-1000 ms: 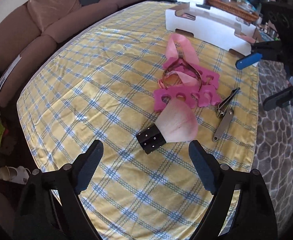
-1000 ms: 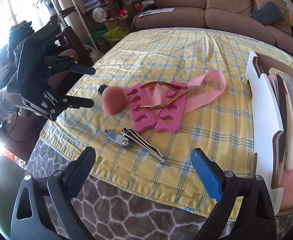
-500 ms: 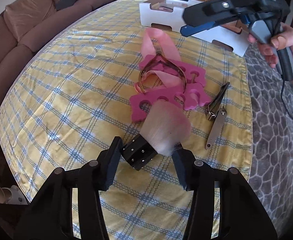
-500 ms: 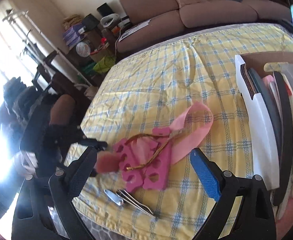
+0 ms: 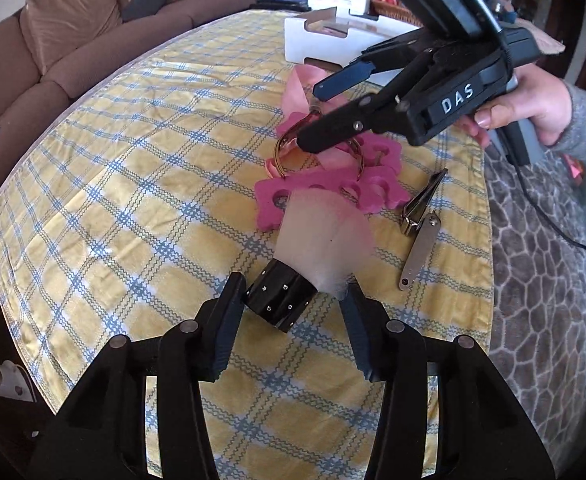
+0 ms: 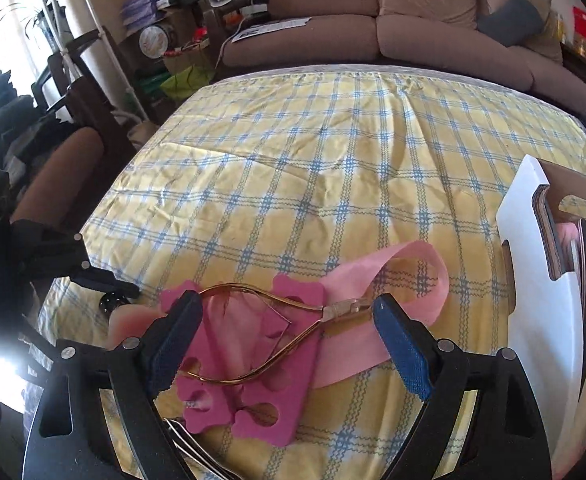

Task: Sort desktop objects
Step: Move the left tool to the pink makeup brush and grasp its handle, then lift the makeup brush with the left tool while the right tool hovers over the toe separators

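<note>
A pink-bristled brush (image 5: 313, 256) lies near the checked tablecloth's (image 5: 133, 184) six-o'clock edge, its studded black handle gripped by the left gripper (image 5: 289, 304). The right gripper (image 6: 289, 320), lettered "DAS", hovers wide open around gold cuticle nippers (image 6: 269, 320) lying on pink toe separators (image 6: 249, 380).

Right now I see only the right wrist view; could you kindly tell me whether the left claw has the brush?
Observer: The left claw straddles the brush; one finger touches its black handle, the other only bristles.
Operator: Is anything beside it?
Observer: The nail clipper lies on the cloth just right of the bristles, apart from them.
Operator: And my claw?
Observer: The right claw hangs open over the gold nipper.
</note>
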The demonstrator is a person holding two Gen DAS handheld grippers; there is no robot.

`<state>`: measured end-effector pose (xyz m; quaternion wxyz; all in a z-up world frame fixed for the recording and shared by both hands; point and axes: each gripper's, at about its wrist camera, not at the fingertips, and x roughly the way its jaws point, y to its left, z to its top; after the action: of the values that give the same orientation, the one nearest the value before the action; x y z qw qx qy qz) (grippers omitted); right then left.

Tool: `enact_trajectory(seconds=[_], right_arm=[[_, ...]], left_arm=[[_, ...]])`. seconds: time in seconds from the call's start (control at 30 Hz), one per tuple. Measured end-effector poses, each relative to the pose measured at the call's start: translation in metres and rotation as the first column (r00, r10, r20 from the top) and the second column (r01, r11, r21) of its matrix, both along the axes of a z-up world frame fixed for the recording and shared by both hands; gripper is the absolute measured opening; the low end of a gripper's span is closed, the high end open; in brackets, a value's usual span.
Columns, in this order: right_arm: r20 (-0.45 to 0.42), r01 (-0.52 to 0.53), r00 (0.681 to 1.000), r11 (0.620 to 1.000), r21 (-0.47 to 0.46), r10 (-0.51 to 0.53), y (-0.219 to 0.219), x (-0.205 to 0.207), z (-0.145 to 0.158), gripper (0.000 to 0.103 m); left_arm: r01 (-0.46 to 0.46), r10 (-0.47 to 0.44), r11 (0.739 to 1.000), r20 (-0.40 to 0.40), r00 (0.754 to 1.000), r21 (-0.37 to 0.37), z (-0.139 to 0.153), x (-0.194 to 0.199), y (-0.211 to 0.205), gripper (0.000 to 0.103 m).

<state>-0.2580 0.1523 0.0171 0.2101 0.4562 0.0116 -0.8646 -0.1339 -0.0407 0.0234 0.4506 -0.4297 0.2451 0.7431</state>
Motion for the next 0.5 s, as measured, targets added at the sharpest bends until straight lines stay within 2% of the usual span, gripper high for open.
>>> enact_trajectory(seconds=[0.07, 0.13, 0.27, 0.37, 0.43, 0.5], right_arm=[[0.018, -0.044, 0.999, 0.998, 0.035, 0.044, -0.002, -0.003, -0.006, 0.090], [0.033, -0.073, 0.997, 0.997, 0.028, 0.072, -0.001, -0.005, -0.009, 0.090], [0.062, -0.036, 0.997, 0.995, -0.093, 0.042, 0.006, -0.008, -0.004, 0.094], [0.047, -0.041, 0.998, 0.999, -0.023, 0.042, -0.004, -0.008, -0.007, 0.095], [0.033, -0.053, 0.998, 0.998, 0.026, 0.052, -0.013, -0.006, -0.009, 0.101], [0.012, -0.060, 0.998, 0.996, 0.059, 0.060, -0.022, -0.003, -0.009, 0.103]], left_arm=[[-0.001, 0.001, 1.000, 0.005, 1.000, 0.007, 0.000, 0.000, -0.001, 0.045], [-0.002, 0.002, 1.000, 0.005, 1.000, 0.012, 0.000, 0.001, -0.002, 0.045], [-0.011, 0.010, 0.999, 0.018, 1.000, 0.035, 0.000, 0.001, -0.005, 0.045], [-0.014, 0.014, 0.999, 0.017, 1.000, 0.037, -0.001, 0.001, -0.005, 0.045], [-0.015, 0.014, 0.999, 0.017, 1.000, 0.038, -0.001, 0.001, -0.005, 0.045], [-0.016, 0.015, 0.999, 0.019, 1.000, 0.044, -0.001, 0.000, -0.005, 0.045]])
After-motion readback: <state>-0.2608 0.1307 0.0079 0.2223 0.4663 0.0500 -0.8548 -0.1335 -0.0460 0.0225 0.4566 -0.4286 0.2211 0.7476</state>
